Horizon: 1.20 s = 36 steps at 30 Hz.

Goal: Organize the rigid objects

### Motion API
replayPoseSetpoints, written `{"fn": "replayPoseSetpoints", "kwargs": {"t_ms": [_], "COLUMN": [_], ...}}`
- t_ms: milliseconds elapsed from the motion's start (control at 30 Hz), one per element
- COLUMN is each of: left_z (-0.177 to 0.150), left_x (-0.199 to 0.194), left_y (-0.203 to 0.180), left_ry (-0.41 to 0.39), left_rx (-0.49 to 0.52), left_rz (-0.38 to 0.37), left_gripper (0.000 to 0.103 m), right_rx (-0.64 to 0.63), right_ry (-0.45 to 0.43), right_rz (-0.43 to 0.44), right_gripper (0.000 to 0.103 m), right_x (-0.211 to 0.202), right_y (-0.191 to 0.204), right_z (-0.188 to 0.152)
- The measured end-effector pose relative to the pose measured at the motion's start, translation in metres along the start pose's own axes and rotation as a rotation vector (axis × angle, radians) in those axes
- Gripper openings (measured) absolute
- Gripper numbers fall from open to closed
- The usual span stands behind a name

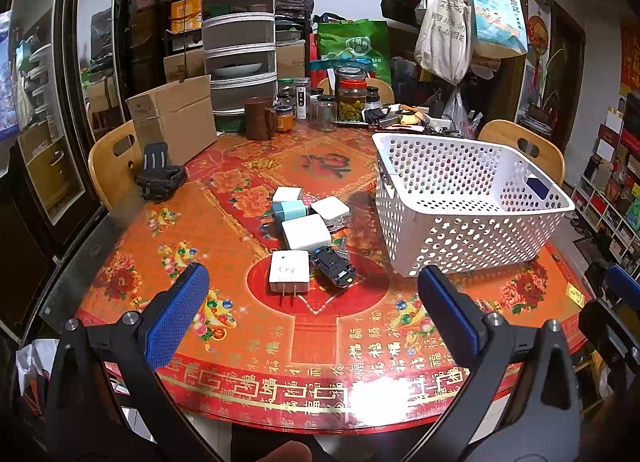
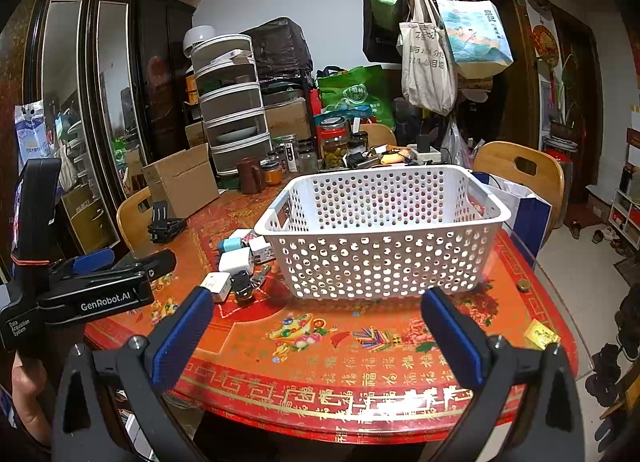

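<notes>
our left tongs (image 1: 312, 304) hover wide open and empty over the near edge of the red patterned counter (image 1: 256, 366); mid-counter lies a cluster of white square chargers (image 1: 306, 232), then the white perforated plastic basket (image 2: 384, 238); our right tongs (image 2: 316, 336) gape empty.
</notes>
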<state>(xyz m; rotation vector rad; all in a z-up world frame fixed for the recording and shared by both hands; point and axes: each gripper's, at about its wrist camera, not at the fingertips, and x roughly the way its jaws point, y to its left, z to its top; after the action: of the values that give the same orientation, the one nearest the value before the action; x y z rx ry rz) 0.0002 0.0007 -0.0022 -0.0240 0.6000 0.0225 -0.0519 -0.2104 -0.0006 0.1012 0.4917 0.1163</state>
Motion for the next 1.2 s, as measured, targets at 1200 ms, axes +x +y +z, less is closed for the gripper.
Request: {"fn": "replayPoseSetpoints", "kwargs": {"t_ms": [1200], "left_z": [0.023], "left_x": [0.097], "left_y": [0.052], "left_ry": [0.066], "left_rx": [-0.057], "left_rz": [0.081], "left_gripper": [0.103], "right_rx": [0.086], "right_ry": [0.055], "right_rz": [-0.253], "right_gripper": [0.103], "right_x": [0.096], "right_y": [-0.162], "right_z": [0.080]}}
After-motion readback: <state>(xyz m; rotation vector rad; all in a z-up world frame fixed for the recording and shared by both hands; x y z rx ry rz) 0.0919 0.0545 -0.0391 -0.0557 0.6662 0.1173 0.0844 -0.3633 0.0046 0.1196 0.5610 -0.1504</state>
